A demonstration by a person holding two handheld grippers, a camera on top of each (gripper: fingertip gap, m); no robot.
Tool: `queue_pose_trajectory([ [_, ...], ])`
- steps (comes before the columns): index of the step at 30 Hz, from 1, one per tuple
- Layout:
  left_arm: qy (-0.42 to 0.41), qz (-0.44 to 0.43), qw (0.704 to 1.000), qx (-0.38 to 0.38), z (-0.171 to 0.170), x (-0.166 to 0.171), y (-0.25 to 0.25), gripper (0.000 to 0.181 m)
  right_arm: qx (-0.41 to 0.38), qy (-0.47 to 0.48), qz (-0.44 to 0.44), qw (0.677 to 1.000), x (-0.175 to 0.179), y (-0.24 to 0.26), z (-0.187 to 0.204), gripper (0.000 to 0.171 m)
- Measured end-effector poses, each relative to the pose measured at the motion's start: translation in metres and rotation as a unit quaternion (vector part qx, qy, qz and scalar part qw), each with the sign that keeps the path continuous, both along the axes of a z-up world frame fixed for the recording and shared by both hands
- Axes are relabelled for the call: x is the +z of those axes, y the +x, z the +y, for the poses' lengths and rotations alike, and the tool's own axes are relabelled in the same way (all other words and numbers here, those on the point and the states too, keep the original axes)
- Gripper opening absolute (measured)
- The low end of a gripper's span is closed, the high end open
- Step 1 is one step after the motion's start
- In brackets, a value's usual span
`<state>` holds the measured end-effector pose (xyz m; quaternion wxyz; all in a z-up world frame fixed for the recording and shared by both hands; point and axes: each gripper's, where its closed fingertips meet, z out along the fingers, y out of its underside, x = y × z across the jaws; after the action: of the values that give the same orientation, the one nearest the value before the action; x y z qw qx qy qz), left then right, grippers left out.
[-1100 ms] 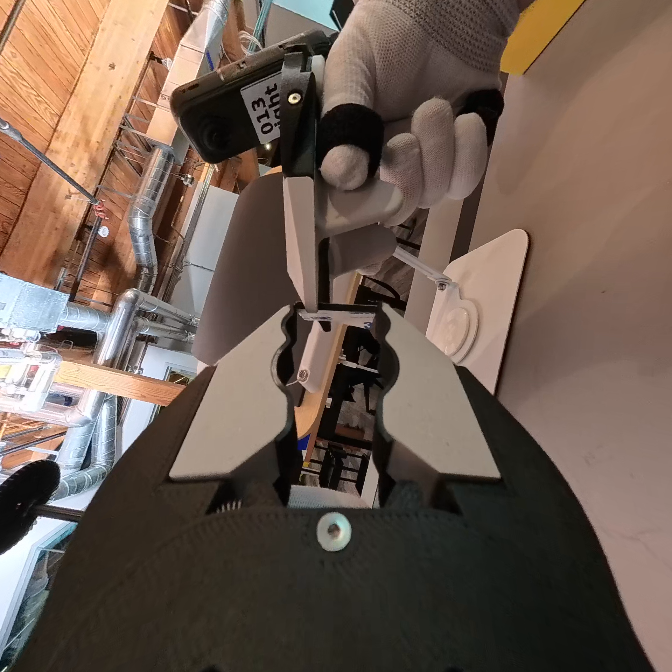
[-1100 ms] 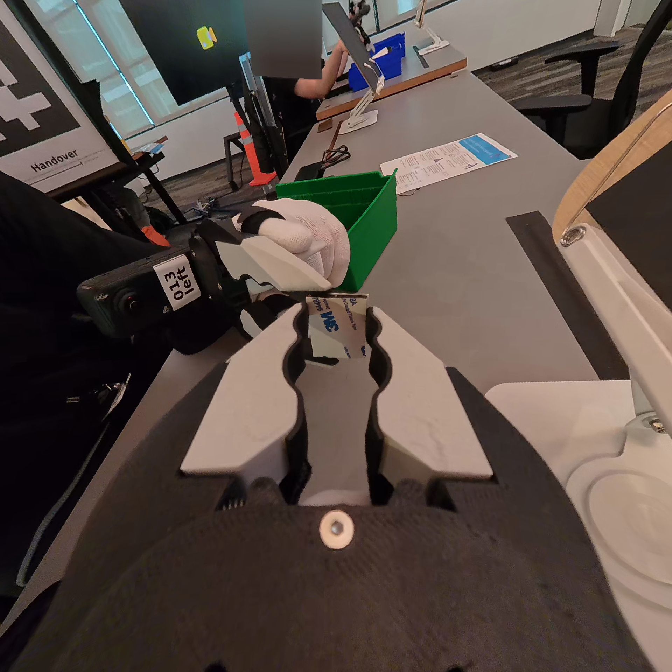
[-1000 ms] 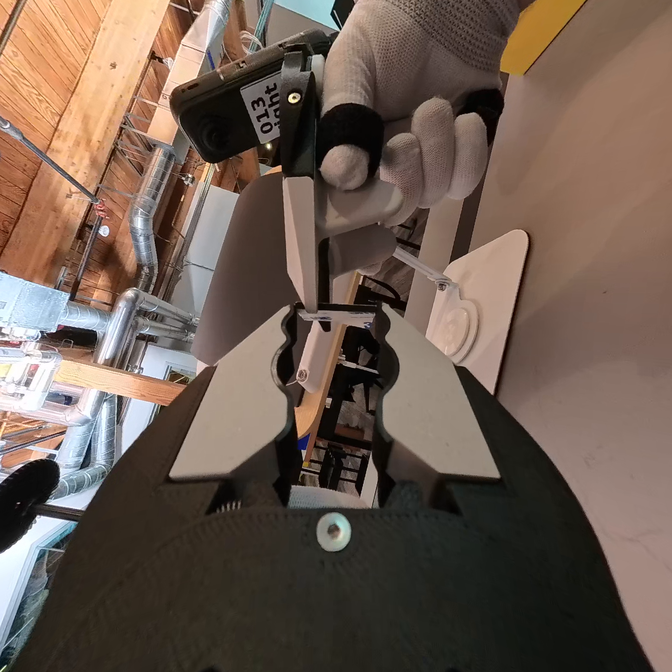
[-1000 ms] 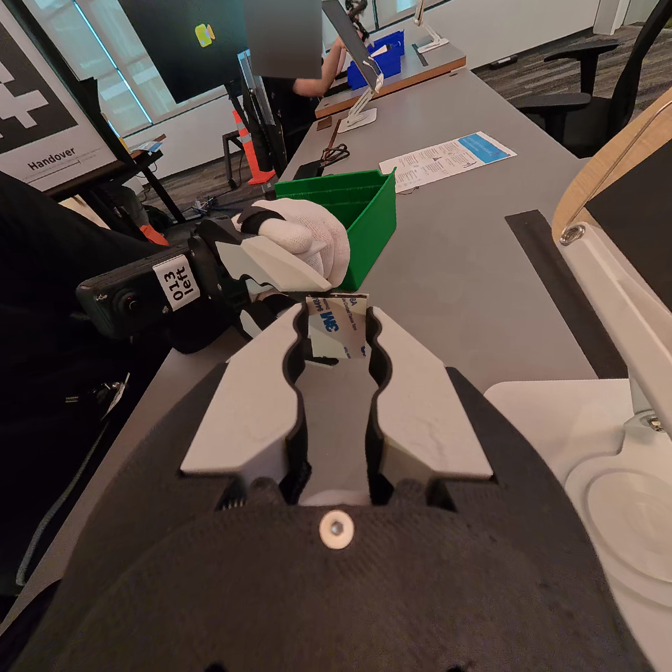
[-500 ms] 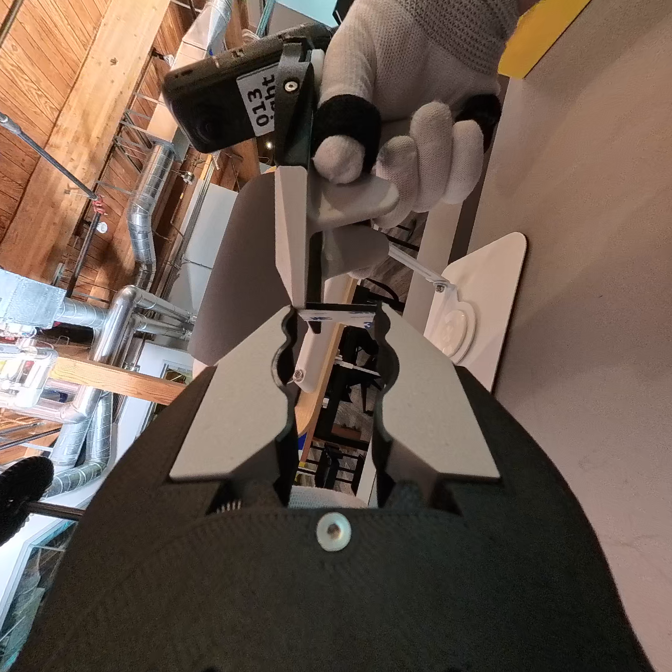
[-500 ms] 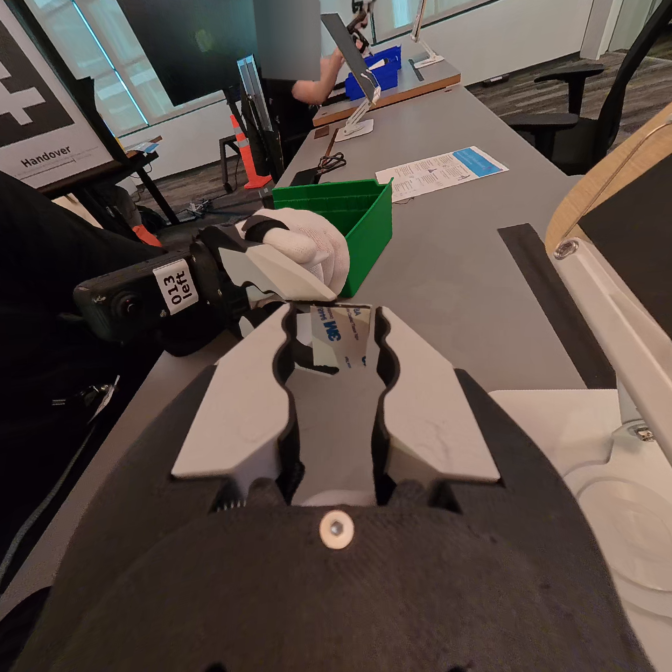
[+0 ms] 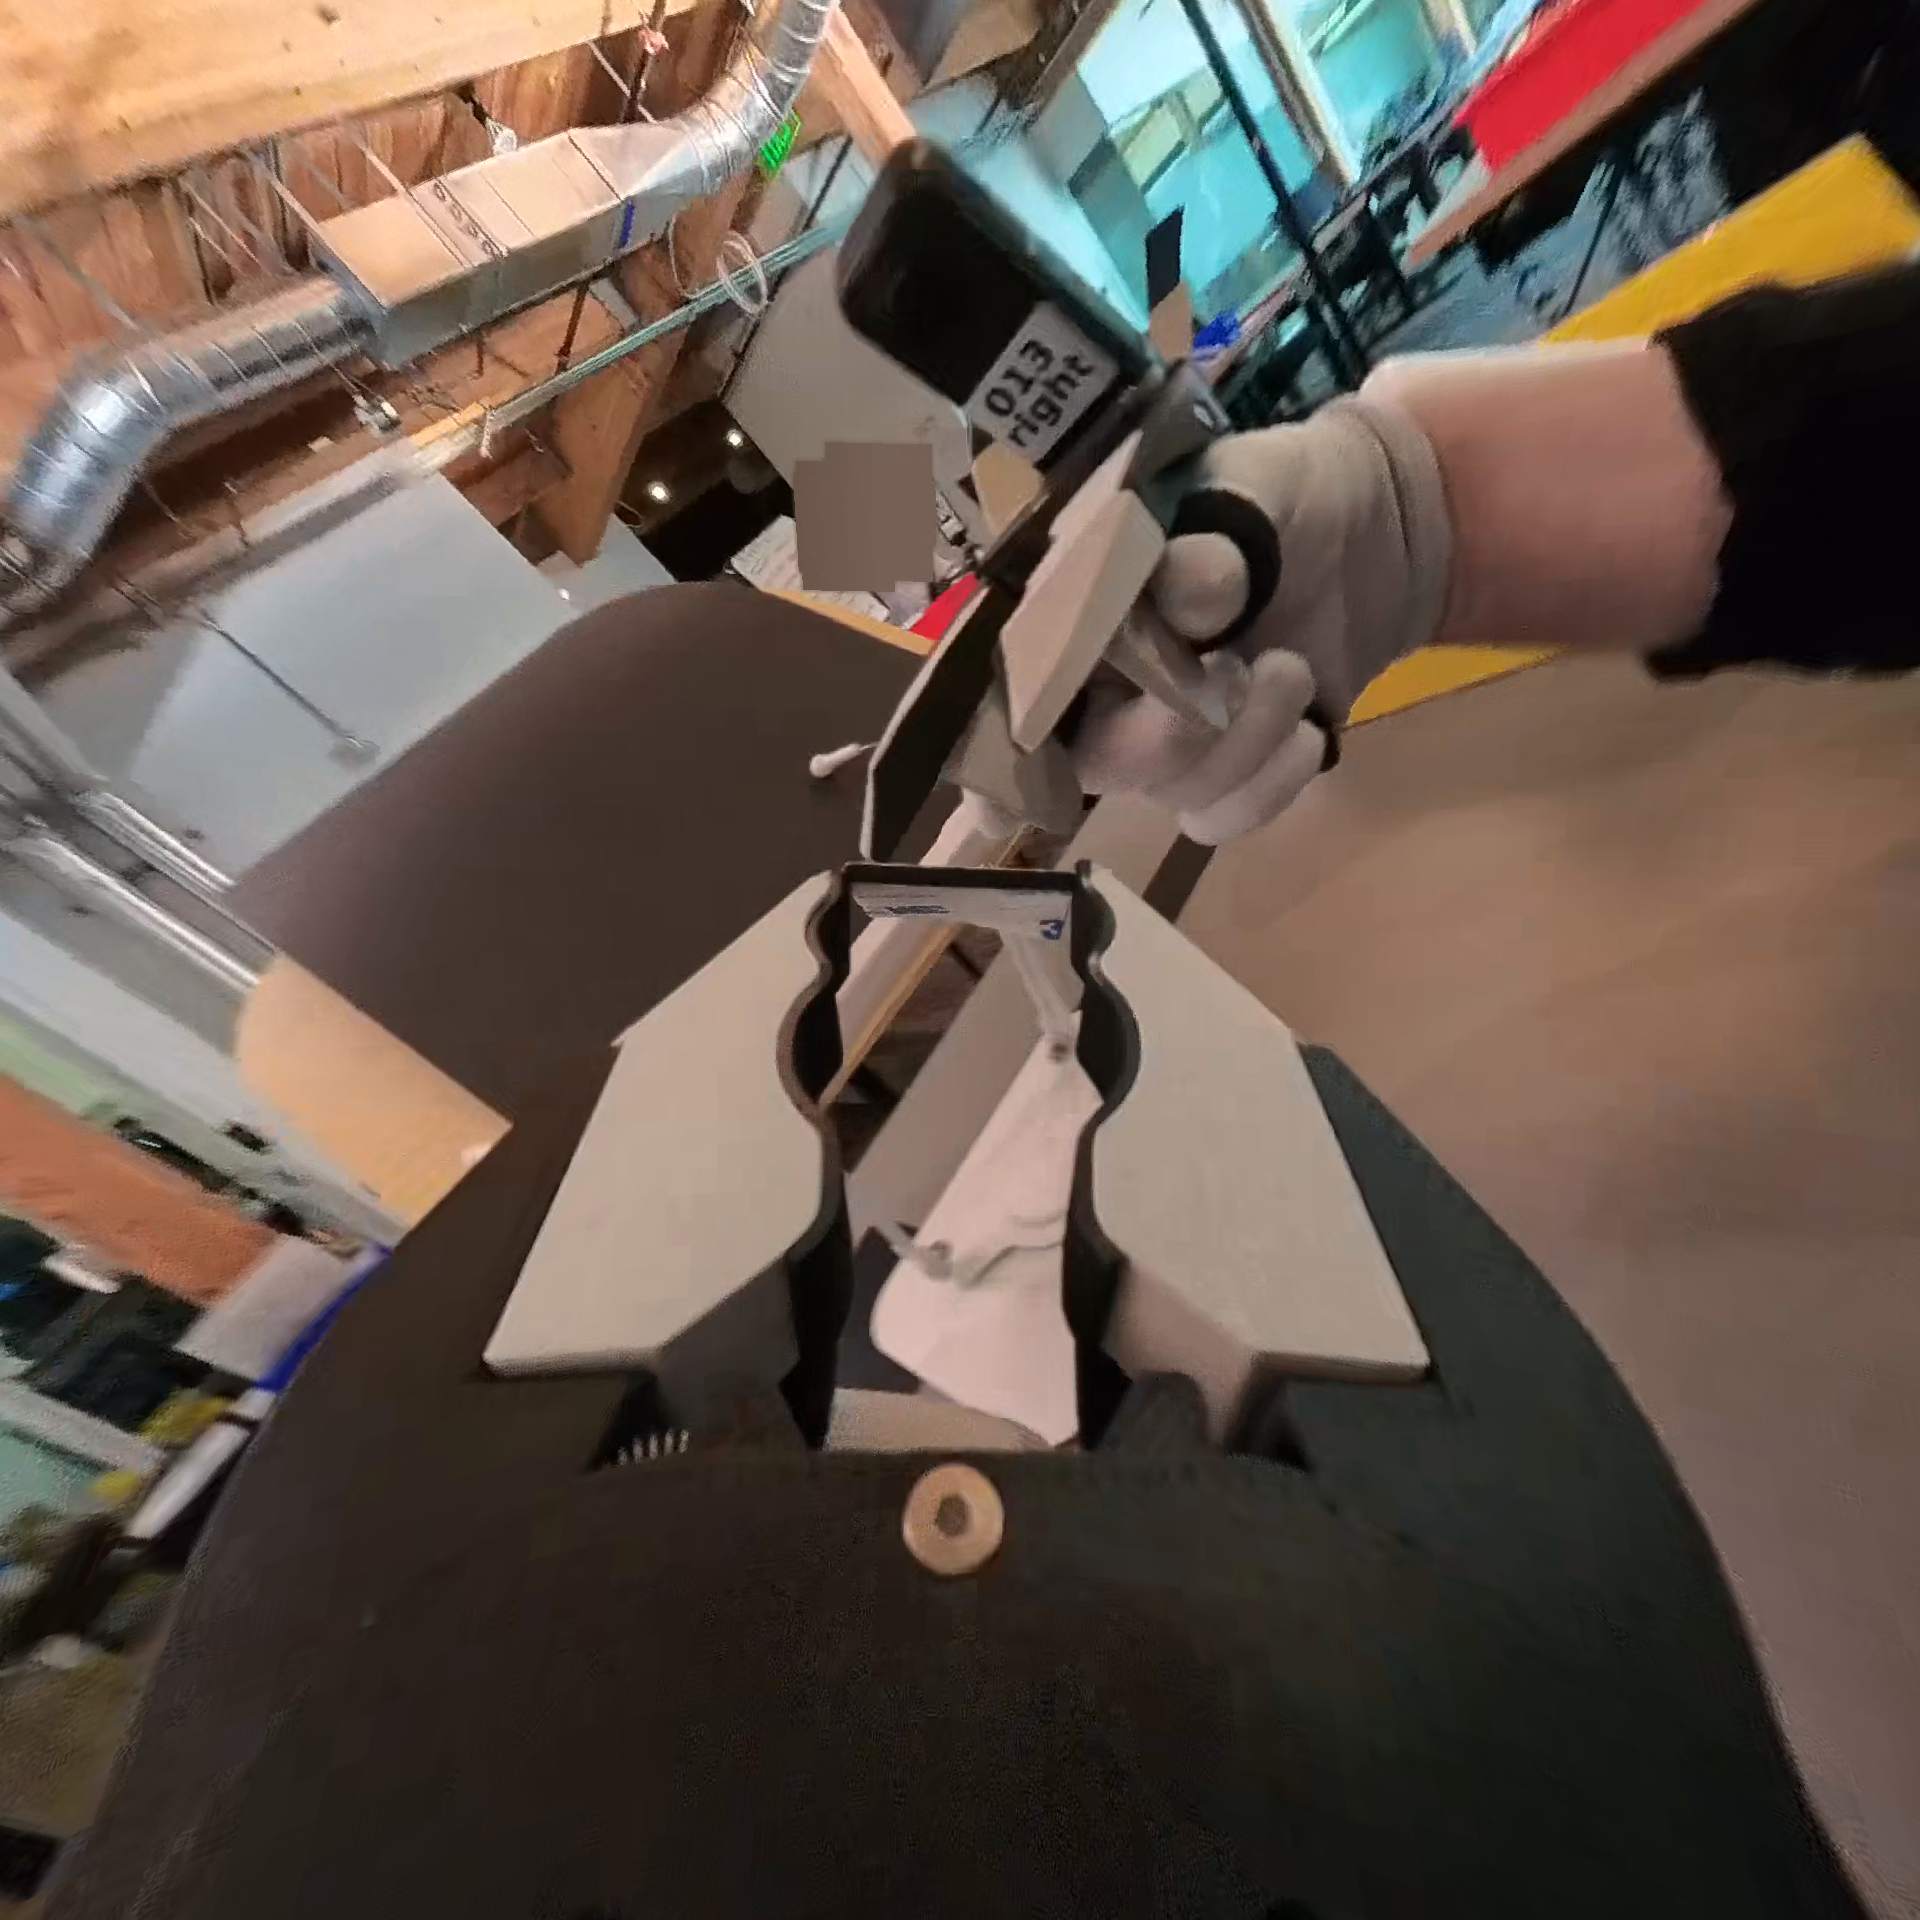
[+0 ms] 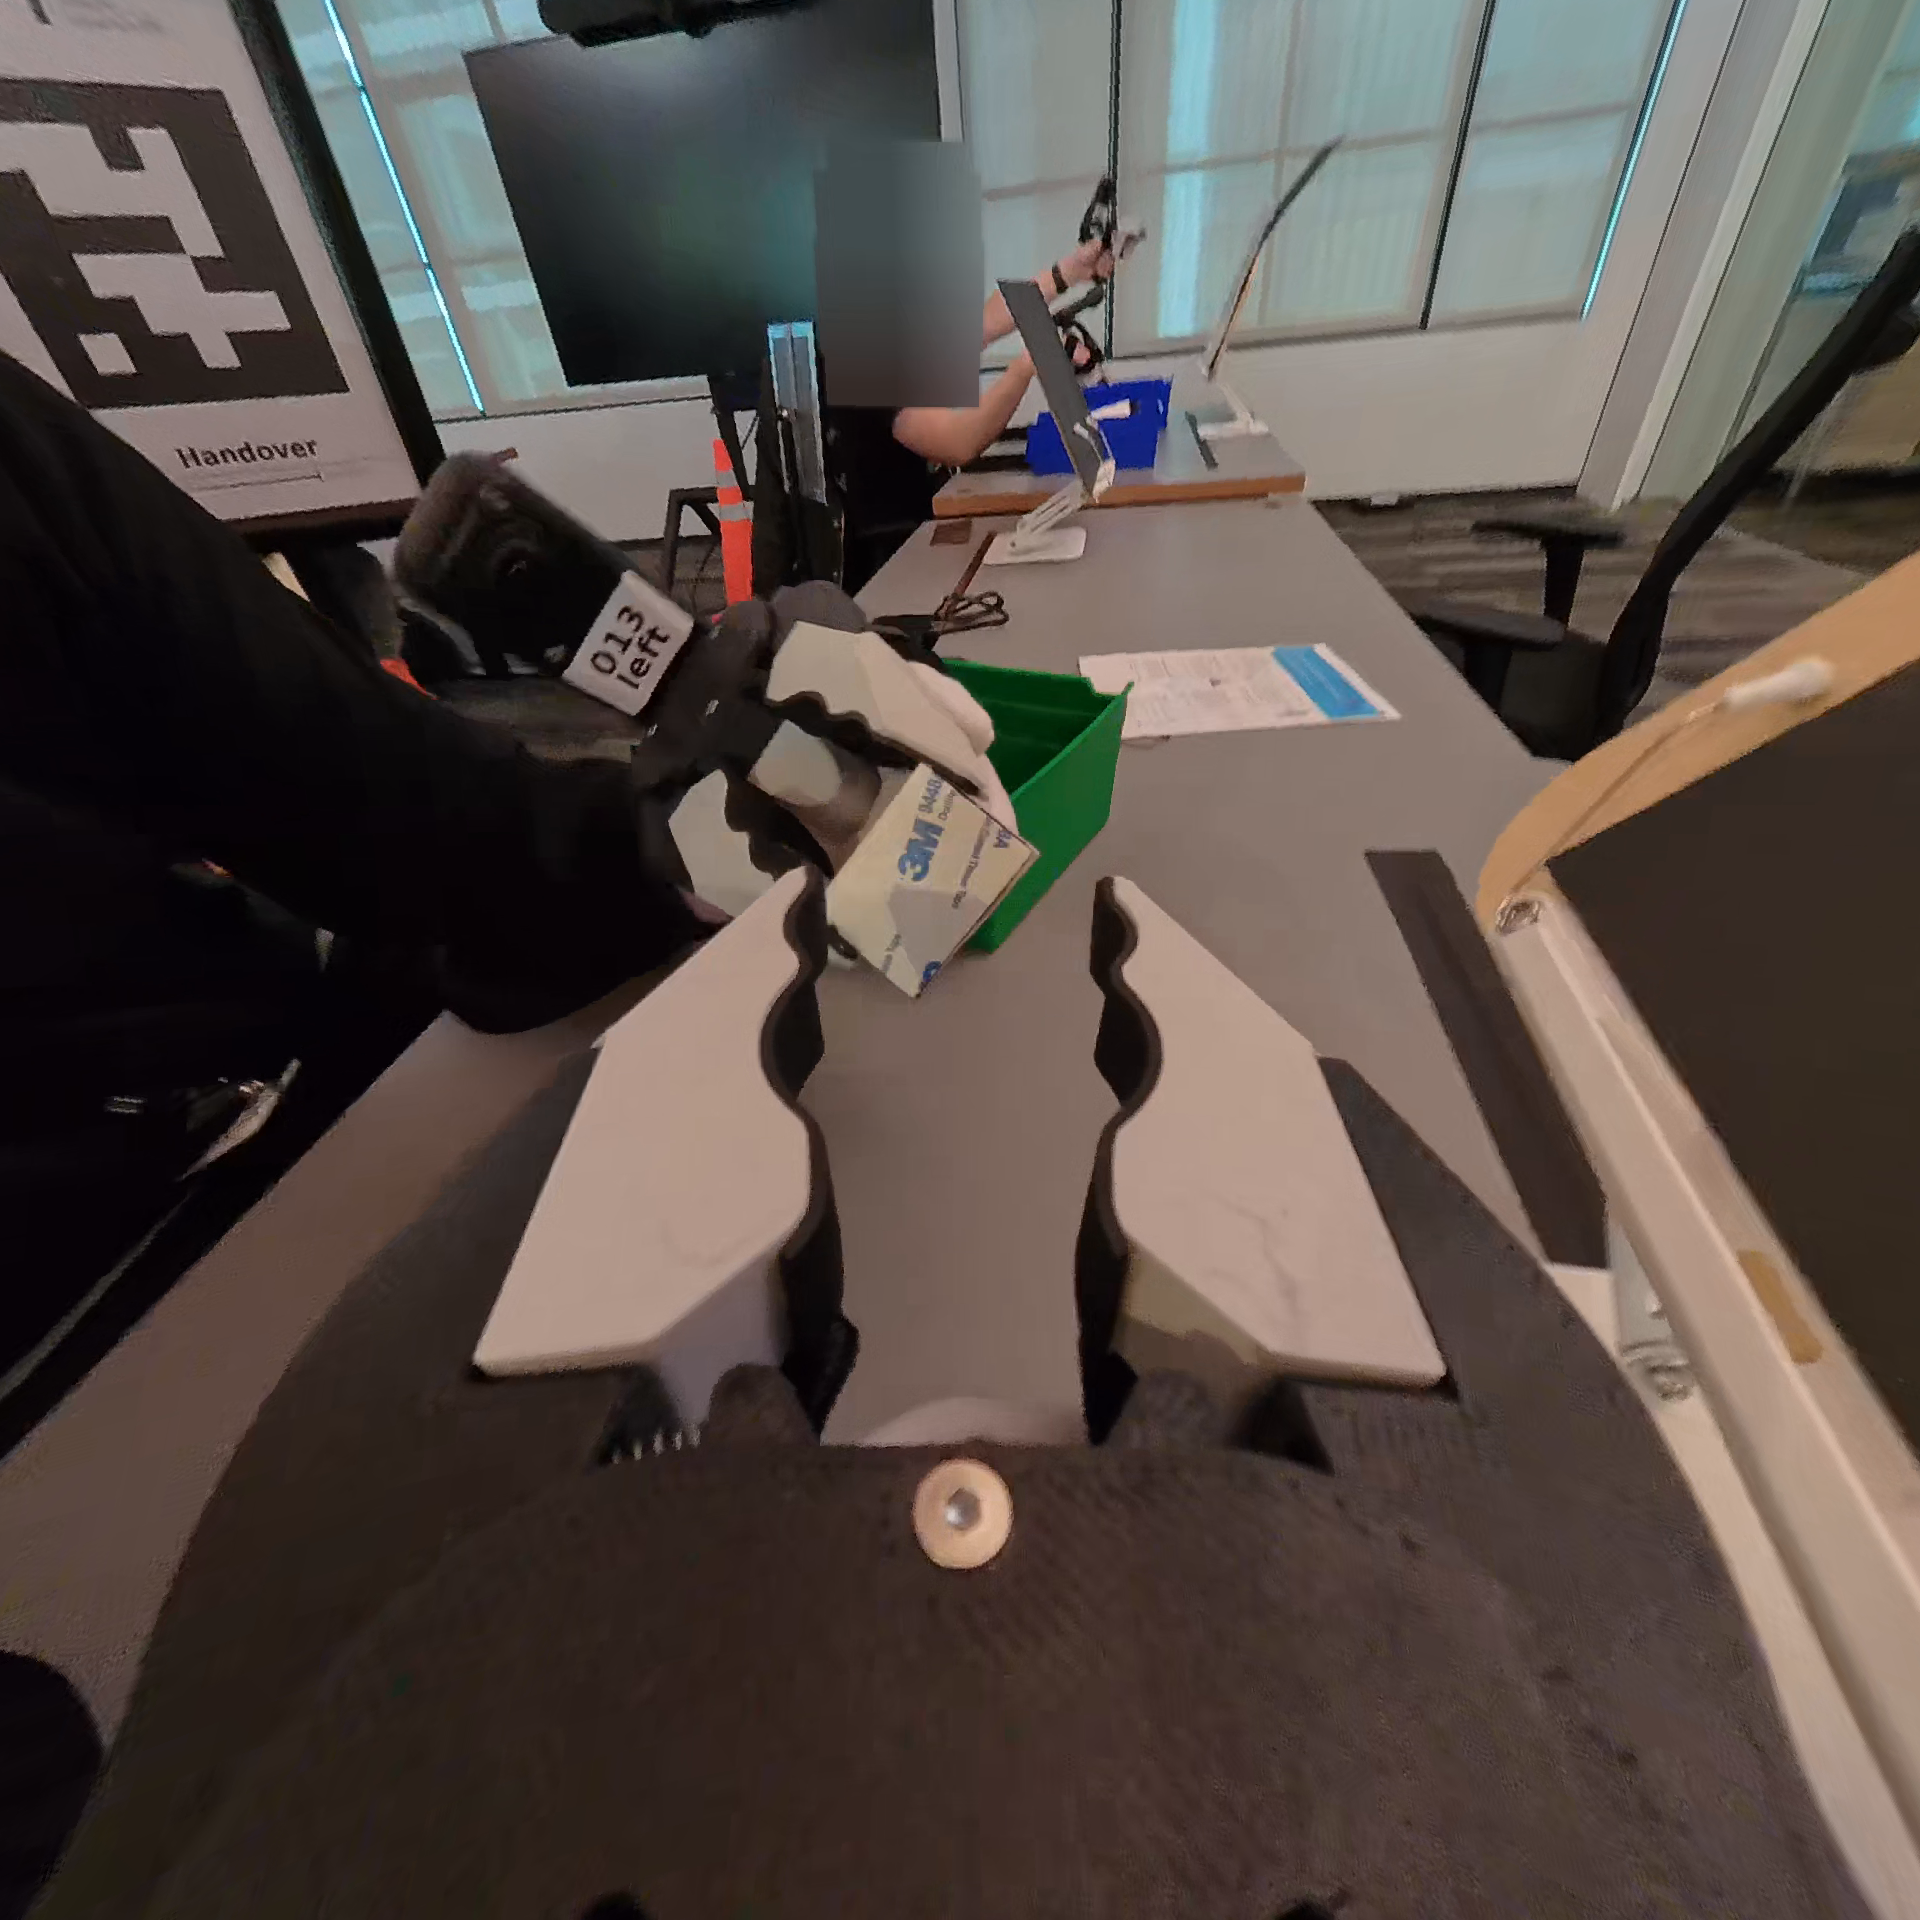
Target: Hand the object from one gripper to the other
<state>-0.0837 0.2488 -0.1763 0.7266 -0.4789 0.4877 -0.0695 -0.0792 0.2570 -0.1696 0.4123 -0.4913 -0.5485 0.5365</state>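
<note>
A small white square pad with blue print (image 8: 925,883) is pinched between the tips of my left gripper (image 7: 961,899), which is shut on it; in the left wrist view I see it edge-on (image 7: 966,906). In the right wrist view the left gripper (image 8: 883,831), held by a white-gloved hand, carries the pad tilted above the grey table (image 8: 1247,883). My right gripper (image 8: 956,894) is open and empty, just right of and behind the pad, not touching it. Its fingers (image 7: 1081,592) show beyond the pad in the left wrist view, clear of it.
A green bin (image 8: 1049,769) stands on the table just behind the pad. Papers (image 8: 1236,686) and scissors (image 8: 956,613) lie farther back. A tan-edged black board on a white stand (image 8: 1714,935) is close at the right. A person works at the far desk. The tips of both grippers are at nearly the same place.
Both grippers held the pad a second ago. The right gripper has opened, let go and drawn back. The left gripper keeps the pad and has turned with it.
</note>
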Motion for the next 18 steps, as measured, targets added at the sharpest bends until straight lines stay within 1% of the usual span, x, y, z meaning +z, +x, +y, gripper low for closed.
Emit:
queue_pose_trajectory([
  [2,-0.047,-0.036,0.998,-0.018,0.001,0.006,-0.004,0.040,-0.012,0.049,0.013,0.999,0.008,0.001,-0.003,0.049],
  [4,-0.115,-0.069,0.990,-0.044,0.002,0.009,-0.009,0.041,-0.034,0.101,0.009,0.994,0.014,0.000,-0.004,0.048],
  [6,-0.199,-0.074,0.973,-0.089,-0.003,0.004,-0.010,0.041,-0.054,0.168,-0.009,0.984,0.014,-0.001,-0.007,0.046],
  [9,-0.302,-0.054,0.942,-0.138,-0.012,-0.009,-0.015,0.041,-0.048,0.241,-0.050,0.968,0.005,-0.006,-0.020,0.047],
  [13,-0.383,-0.047,0.899,-0.205,-0.030,-0.019,-0.014,0.041,-0.012,0.313,-0.117,0.942,-0.020,-0.019,-0.041,0.044],
  [16,-0.421,-0.018,0.875,-0.238,-0.044,-0.029,-0.015,0.040,0.030,0.336,-0.136,0.931,-0.030,-0.030,-0.064,0.043],
  [18,-0.446,-0.012,0.853,-0.269,-0.055,-0.031,-0.016,0.041,0.046,0.352,-0.146,0.923,-0.034,-0.036,-0.075,0.044],
])
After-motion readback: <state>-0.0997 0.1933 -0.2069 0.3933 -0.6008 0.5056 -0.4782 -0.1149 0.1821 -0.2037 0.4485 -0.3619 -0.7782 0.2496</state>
